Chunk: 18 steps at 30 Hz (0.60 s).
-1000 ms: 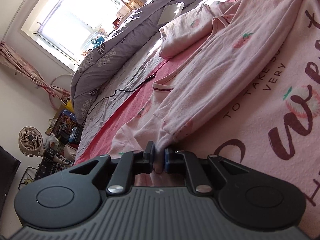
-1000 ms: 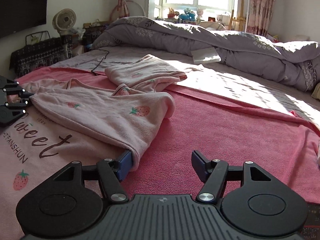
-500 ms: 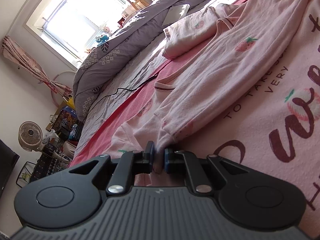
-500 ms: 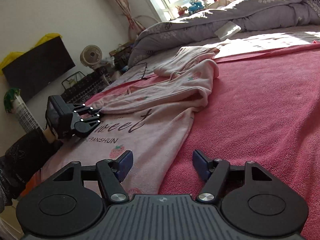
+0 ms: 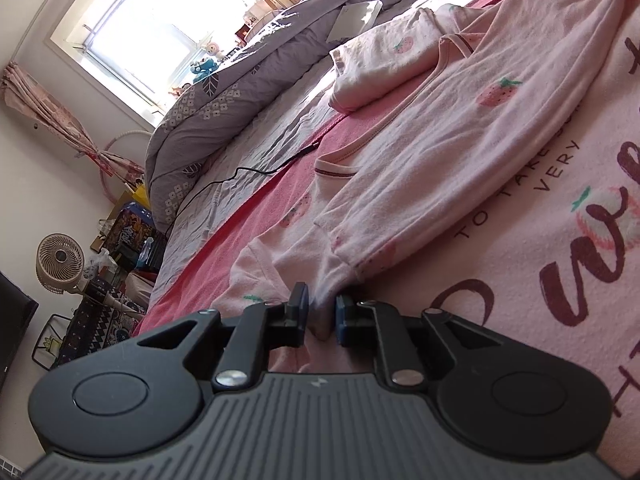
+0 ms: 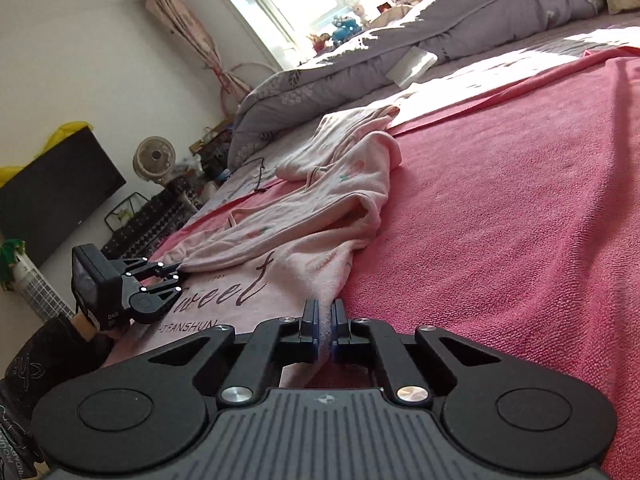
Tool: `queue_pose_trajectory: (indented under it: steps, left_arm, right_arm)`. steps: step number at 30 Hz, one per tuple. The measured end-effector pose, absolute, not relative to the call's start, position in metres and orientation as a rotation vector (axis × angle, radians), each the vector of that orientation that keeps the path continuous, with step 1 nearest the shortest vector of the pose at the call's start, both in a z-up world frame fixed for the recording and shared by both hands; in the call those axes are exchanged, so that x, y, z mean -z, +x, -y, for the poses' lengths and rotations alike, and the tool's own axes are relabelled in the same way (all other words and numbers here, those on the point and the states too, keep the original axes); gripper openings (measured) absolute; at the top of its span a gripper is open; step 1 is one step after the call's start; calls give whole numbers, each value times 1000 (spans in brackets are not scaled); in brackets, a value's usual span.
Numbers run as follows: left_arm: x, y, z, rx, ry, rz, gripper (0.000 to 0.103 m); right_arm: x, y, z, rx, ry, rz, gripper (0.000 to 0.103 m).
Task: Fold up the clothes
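Observation:
A pale pink shirt (image 5: 500, 240) with strawberry prints and dark lettering lies flat on the pink bedspread (image 6: 500, 220). One sleeve (image 5: 460, 140) is folded across its front. My left gripper (image 5: 322, 314) is at the sleeve's cuff; its jaws are opening, with the cuff loose between them. In the right wrist view the left gripper (image 6: 181, 278) sits at the shirt's left side. My right gripper (image 6: 326, 330) is shut on the shirt's (image 6: 280, 276) right-hand edge, down low on the bedspread.
A second, folded pink garment (image 5: 380, 64) lies beyond the shirt. Behind it are a bunched grey duvet (image 5: 240, 92), a white flat box (image 5: 356, 20) and a black cable (image 5: 248, 170). A fan (image 6: 154, 158) and clutter stand past the bed's edge.
My right gripper rolled, came down to the shirt's right-hand edge and closed on it. My left gripper's jaws have parted a little around the cuff.

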<state>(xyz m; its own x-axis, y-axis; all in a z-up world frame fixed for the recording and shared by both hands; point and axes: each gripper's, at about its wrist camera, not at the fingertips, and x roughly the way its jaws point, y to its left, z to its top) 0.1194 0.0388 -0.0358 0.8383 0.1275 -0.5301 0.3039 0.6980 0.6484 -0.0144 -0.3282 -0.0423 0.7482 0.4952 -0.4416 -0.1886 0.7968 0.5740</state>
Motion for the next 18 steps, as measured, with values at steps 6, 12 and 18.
queue_pose_trajectory:
  steps: [6, 12, 18]
  left_arm:
    - [1, 100, -77, 126, 600, -664, 49]
    - [-21, 33, -116, 204, 330, -677, 57]
    - [-27, -52, -141, 344, 98, -681, 74]
  right_arm:
    - [45, -29, 344, -349, 553, -618, 3]
    - [48, -58, 364, -393, 595, -567, 10]
    - [51, -94, 352, -462, 481, -585, 22]
